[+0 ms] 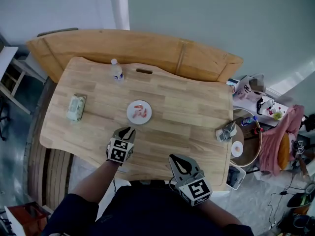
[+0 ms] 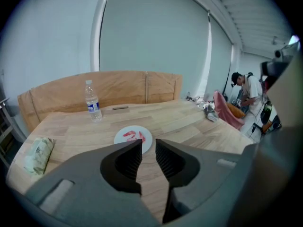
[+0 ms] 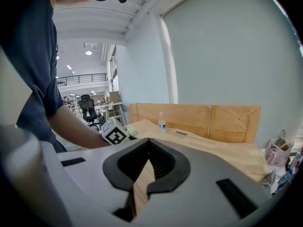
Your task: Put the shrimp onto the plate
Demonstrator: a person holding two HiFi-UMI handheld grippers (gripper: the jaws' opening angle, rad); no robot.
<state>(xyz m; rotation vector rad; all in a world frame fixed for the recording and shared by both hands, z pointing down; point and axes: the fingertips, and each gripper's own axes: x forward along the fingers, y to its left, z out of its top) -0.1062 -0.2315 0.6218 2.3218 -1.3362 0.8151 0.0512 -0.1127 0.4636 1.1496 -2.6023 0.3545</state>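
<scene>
Head view: wooden table (image 1: 187,107) against pale wall (image 1: 211,14); cluttered floor right.

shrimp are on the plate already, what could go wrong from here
1. The left gripper, open and empty, hangs just short of the plate. A forward nudge could shove the plate and spill the shrimp.
2. The water bottle stands upright beyond the plate, so a long reach over it might tip the bottle.
</scene>
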